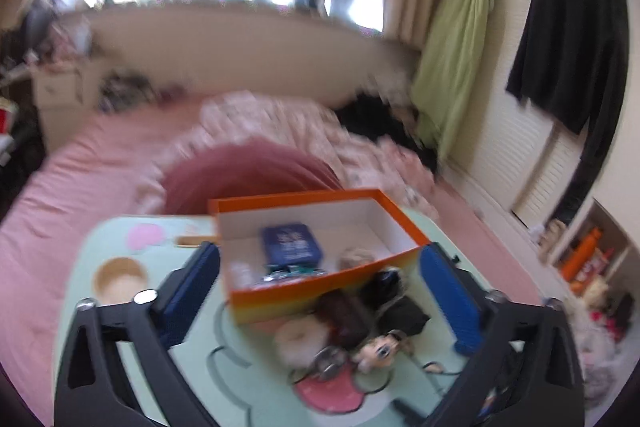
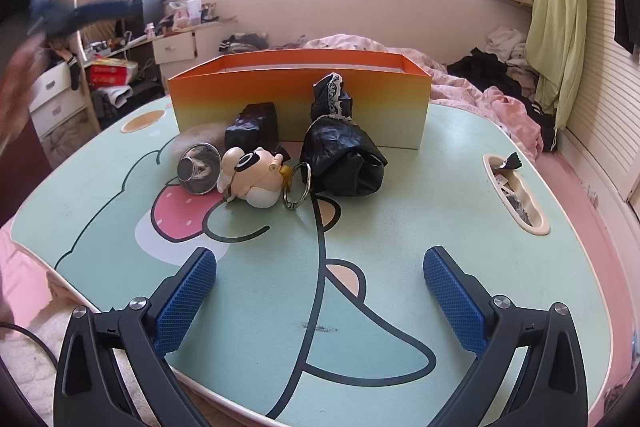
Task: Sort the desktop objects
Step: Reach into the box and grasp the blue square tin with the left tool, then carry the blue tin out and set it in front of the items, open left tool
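Nearest in the right wrist view, the right claw [image 2: 320, 299] is held wide open over the green worktop [image 2: 440, 219], and nothing is gripped in it. A little farther on, a small pile of things is seen: a shiny metal cup [image 2: 199, 169] lying on its side, a toy figure [image 2: 252, 179] touching it, a key ring [image 2: 298, 187] just beside the toy, a black crumpled bag [image 2: 344, 155] with lace on top, and a dark wrapped block [image 2: 252, 127]. Behind them the orange box [image 2: 300, 95] is set on the worktop. In the blurry left wrist view, the left claw [image 1: 320, 291] is also spread wide and empty, held above the pile and the near wall of the box. Inside the box a blue tin [image 1: 291, 243] and some small bits are already seen, so the sorting is judged to be partly done. One thing from the pile should probably be picked next. A claw would have to be lowered around it, closed gently, and then lifted over the box wall. Beyond the box, a pink bed [image 1: 100, 147] is seen.
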`<act>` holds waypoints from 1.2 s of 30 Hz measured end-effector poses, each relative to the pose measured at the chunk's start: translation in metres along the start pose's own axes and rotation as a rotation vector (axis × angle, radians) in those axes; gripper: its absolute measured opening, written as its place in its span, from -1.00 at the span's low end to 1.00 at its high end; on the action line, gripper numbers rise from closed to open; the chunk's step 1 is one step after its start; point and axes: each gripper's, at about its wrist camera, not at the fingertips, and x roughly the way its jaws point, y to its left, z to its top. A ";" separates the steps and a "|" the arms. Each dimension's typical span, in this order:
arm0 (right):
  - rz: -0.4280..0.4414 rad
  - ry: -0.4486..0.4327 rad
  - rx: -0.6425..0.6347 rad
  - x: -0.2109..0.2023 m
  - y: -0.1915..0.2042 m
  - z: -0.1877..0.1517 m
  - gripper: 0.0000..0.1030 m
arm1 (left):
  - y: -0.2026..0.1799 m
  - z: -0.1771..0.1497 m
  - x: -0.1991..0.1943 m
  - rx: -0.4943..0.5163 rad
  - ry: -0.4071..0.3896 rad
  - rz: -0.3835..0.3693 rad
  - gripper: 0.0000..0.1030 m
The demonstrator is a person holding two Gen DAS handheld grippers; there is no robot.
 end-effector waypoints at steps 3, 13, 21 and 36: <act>0.001 -0.001 0.001 0.000 0.000 0.000 1.00 | -0.005 0.028 0.067 -0.008 0.251 0.022 0.06; -0.001 -0.001 0.001 0.001 0.001 0.001 1.00 | 0.025 0.029 0.193 -0.262 0.601 0.227 -0.04; 0.000 -0.002 0.001 0.001 0.000 0.001 1.00 | 0.011 0.011 0.224 -0.157 0.726 0.331 0.39; 0.000 -0.005 0.000 0.001 0.001 0.005 1.00 | -0.015 0.039 0.104 -0.080 0.328 0.021 0.29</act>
